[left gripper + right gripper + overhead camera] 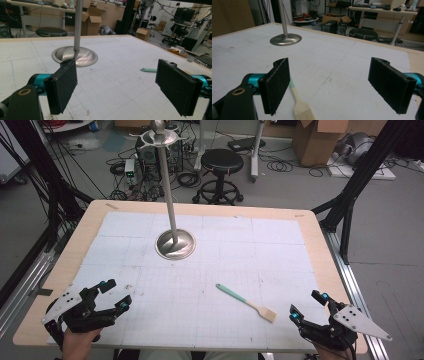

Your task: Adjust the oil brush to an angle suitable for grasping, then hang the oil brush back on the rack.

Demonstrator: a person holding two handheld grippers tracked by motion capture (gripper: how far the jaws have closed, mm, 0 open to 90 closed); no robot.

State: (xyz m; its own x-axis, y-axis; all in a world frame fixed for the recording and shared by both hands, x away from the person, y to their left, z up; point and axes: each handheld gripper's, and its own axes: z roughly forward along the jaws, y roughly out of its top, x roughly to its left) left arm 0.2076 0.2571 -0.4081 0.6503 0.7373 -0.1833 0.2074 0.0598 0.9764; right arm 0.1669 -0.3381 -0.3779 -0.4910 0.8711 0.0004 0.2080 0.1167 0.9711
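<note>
A matt white gridded sheet, scuffed in places, covers the pale wooden bench (320,250), on which stand a glossy brushed-metal stand (175,244) and a silicone-looking brush (246,302) with a smooth mint handle and cream bristles, while each tool's pads (275,87) look rough, matt black.

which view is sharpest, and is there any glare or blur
High view: even, soft light, slightly grainy; the metal stand base shows mild glare. Left gripper view: near tool pads slightly soft, base reflects the pole. Right gripper view: the brush is fairly crisp, the dim background blurs.
</note>
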